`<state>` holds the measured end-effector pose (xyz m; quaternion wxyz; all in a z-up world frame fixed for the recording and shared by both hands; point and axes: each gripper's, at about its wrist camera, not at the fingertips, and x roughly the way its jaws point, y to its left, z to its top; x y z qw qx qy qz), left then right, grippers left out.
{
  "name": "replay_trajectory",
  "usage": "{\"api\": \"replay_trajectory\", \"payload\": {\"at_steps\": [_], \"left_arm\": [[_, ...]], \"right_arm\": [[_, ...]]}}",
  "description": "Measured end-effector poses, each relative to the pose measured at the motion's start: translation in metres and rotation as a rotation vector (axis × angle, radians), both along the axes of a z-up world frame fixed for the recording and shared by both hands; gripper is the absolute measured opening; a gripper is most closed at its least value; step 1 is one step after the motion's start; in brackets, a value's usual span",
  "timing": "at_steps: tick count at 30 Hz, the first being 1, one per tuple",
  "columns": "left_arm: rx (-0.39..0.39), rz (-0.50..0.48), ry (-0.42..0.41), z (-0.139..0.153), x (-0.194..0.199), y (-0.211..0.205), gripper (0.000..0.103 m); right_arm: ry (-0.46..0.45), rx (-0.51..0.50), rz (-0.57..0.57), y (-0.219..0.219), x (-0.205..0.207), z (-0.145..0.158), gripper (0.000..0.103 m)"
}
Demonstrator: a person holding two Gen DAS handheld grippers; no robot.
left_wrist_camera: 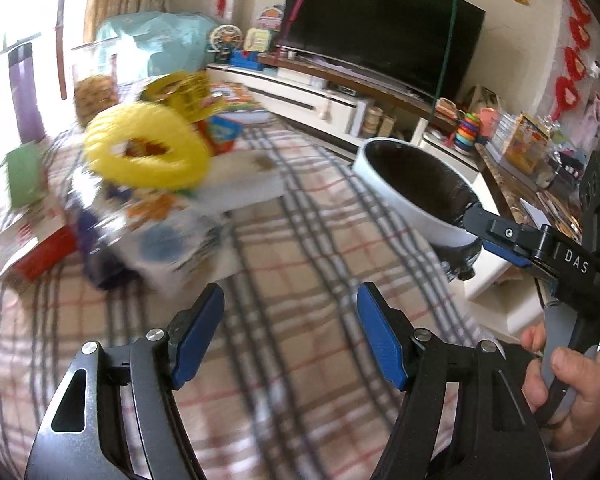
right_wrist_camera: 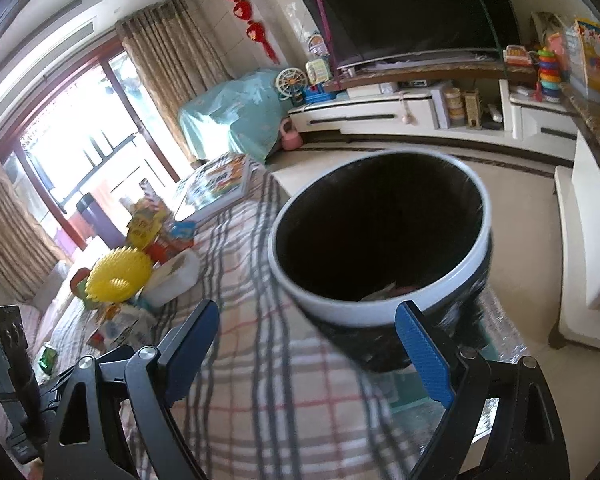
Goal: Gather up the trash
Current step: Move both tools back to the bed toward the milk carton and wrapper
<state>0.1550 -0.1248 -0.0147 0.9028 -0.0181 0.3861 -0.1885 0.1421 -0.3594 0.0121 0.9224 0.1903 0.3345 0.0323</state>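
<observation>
A round bin [left_wrist_camera: 400,196] with a white rim and black liner stands off the right edge of the plaid-covered table [left_wrist_camera: 300,240]. My right gripper [left_wrist_camera: 480,232] is open, its fingers at the bin's near rim. In the right wrist view the bin [right_wrist_camera: 284,276] fills the space ahead of that gripper [right_wrist_camera: 308,312], with scraps low inside. My left gripper [left_wrist_camera: 290,300] hangs open over bare cloth, nothing between its pads. Clutter lies to its upper left: a yellow spiky ring [left_wrist_camera: 112,160], blurred wrappers [left_wrist_camera: 168,236], a green packet [left_wrist_camera: 24,176] and a red box [left_wrist_camera: 44,256].
A person's hand [left_wrist_camera: 568,376] holds the right gripper's handle. A white box [left_wrist_camera: 240,188], a jar [left_wrist_camera: 94,88] and a purple bottle [left_wrist_camera: 24,92] stand further back on the table. A TV [left_wrist_camera: 380,28] sits on a white cabinet [left_wrist_camera: 300,96] beyond. A puzzle box [right_wrist_camera: 216,184] lies on the table's far end.
</observation>
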Motion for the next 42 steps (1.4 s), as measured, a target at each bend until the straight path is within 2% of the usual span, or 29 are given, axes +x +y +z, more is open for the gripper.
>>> {"api": "replay_trajectory", "payload": {"at_steps": [10, 23, 35, 42], "left_arm": [[-0.004, 0.117, 0.013, -0.01, -0.015, 0.06, 0.071], [0.007, 0.24, 0.033, -0.02, -0.019, 0.13, 0.073], [0.041, 0.259, 0.052, -0.02, 0.004, 0.167, 0.081], [0.122, 0.229, 0.031, -0.014, 0.041, 0.186, 0.088]], "right_arm": [[0.024, 0.028, 0.104, 0.053, -0.003, -0.014, 0.091], [0.017, 0.001, 0.226, 0.113, 0.003, -0.012, 0.091], [0.042, 0.039, 0.317, 0.157, 0.024, -0.026, 0.091], [0.047, 0.057, 0.349, 0.171, 0.042, -0.029, 0.091]]}}
